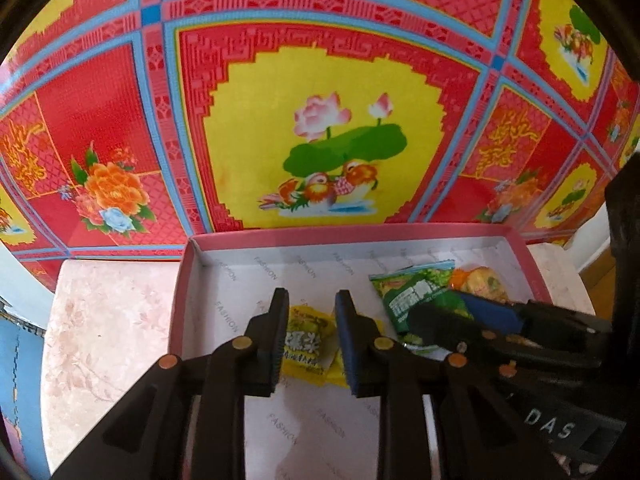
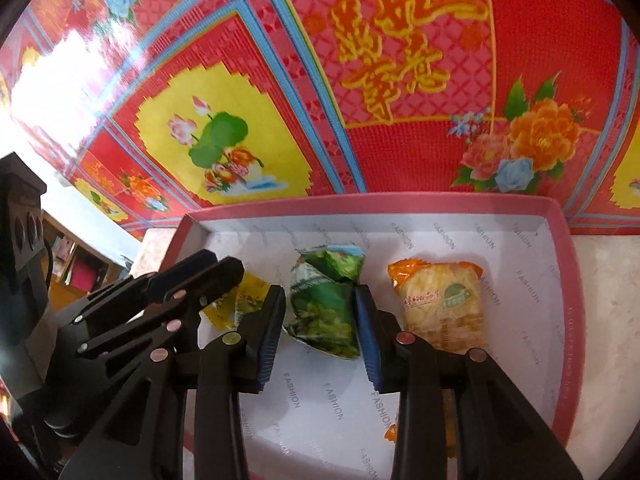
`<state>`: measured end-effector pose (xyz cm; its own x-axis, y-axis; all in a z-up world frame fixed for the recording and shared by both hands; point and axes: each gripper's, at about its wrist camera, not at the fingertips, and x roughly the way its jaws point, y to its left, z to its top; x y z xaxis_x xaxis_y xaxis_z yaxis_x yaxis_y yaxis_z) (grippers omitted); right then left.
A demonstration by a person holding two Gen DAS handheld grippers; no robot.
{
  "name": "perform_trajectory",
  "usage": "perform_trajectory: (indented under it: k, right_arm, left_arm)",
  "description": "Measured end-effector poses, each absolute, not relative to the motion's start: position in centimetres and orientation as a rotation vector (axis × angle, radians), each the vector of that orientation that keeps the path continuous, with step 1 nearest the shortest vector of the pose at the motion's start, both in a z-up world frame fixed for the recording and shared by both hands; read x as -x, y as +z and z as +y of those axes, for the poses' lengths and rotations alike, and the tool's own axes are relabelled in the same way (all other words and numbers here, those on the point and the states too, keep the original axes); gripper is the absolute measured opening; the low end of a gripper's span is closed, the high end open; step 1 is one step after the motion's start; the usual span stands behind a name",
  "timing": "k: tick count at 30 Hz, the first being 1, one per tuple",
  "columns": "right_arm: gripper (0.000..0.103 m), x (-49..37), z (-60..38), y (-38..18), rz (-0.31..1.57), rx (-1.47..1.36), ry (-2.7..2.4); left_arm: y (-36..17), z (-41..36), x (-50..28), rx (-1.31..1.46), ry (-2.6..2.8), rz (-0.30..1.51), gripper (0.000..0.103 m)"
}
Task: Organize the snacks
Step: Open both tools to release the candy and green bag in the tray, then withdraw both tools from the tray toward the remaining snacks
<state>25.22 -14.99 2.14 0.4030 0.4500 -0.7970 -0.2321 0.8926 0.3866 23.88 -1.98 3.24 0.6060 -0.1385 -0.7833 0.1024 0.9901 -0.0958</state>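
Observation:
A pink-rimmed box lid (image 1: 188,280) with a white "FASHION" lining holds three snack packets. My left gripper (image 1: 312,312) is open with its fingers on either side of a yellow packet (image 1: 306,344) lying on the lining. My right gripper (image 2: 320,308) is open around a green packet (image 2: 324,312) in the middle of the box (image 2: 560,248). An orange packet (image 2: 440,300) lies to the right of it. The green packet (image 1: 404,292) and orange packet (image 1: 484,280) also show in the left wrist view, partly behind the right gripper. The left gripper's fingers (image 2: 192,276) cover part of the yellow packet (image 2: 248,300).
The box sits on a pale floral marbled surface (image 1: 104,340). A glossy red, yellow and blue patterned sheet (image 1: 320,120) with lotus and ducks lies beyond it. Another orange wrapper (image 2: 390,434) peeks out under my right gripper. Dark equipment (image 2: 20,240) stands at the left.

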Motion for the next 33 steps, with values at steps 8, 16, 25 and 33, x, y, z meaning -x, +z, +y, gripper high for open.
perform_trajectory:
  k: [8, 16, 25, 33]
  right_arm:
    - [0.055, -23.8, -15.8, 4.0, 1.053, -0.245, 0.422]
    - [0.059, -21.2, -16.6, 6.7, 1.010, -0.243, 0.422]
    - [0.063, -17.6, -17.5, 9.1, 0.964, -0.235, 0.426]
    - [0.064, -14.9, -19.4, 8.9, 0.980, -0.259, 0.406]
  left_arm:
    - [4.9, -2.0, -21.8, 0.076, -0.125, 0.904, 0.038]
    - [6.7, -2.2, -19.3, 0.095, -0.107, 0.888, 0.048]
    - [8.5, -2.1, -15.9, 0.079, -0.114, 0.874, 0.052]
    - [9.3, -2.3, -12.7, 0.086, -0.128, 0.877, 0.052]
